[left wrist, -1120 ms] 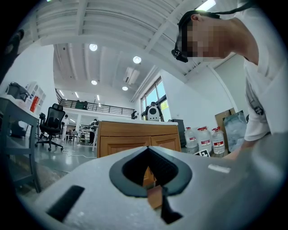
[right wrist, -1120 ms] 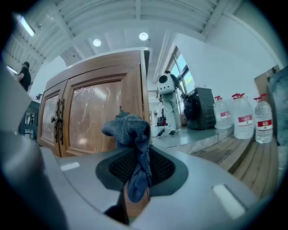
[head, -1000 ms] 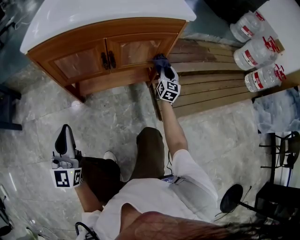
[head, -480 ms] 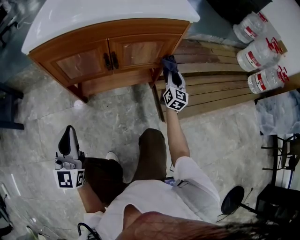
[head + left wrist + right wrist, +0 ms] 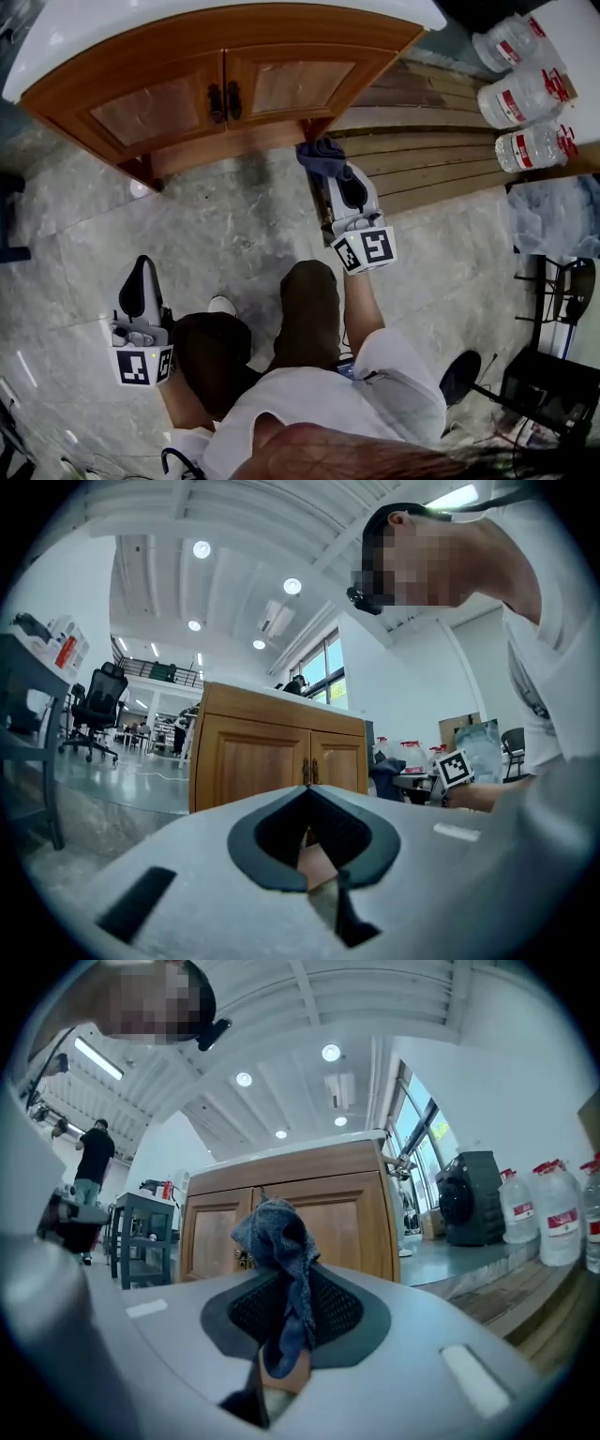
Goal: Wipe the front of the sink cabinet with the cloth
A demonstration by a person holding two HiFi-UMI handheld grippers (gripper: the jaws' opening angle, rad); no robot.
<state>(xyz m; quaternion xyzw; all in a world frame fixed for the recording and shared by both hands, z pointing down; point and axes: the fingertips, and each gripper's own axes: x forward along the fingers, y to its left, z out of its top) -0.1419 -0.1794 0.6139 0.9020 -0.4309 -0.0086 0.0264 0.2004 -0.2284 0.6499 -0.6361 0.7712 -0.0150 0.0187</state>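
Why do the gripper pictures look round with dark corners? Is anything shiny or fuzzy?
Left gripper view: a wide lens bends it round; ceiling lights glare white. Right gripper view: same round bend; the cloth in the right gripper looks fairly sharp. Head view: the cabinet front bows; the floor shows pale glints.

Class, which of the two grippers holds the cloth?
The right gripper, jaws shut on the dark blue cloth; the left gripper holds nothing.

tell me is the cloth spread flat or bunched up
Bunched up: the cloth hangs as a crumpled wad pinched between the right gripper's jaws, not spread flat.
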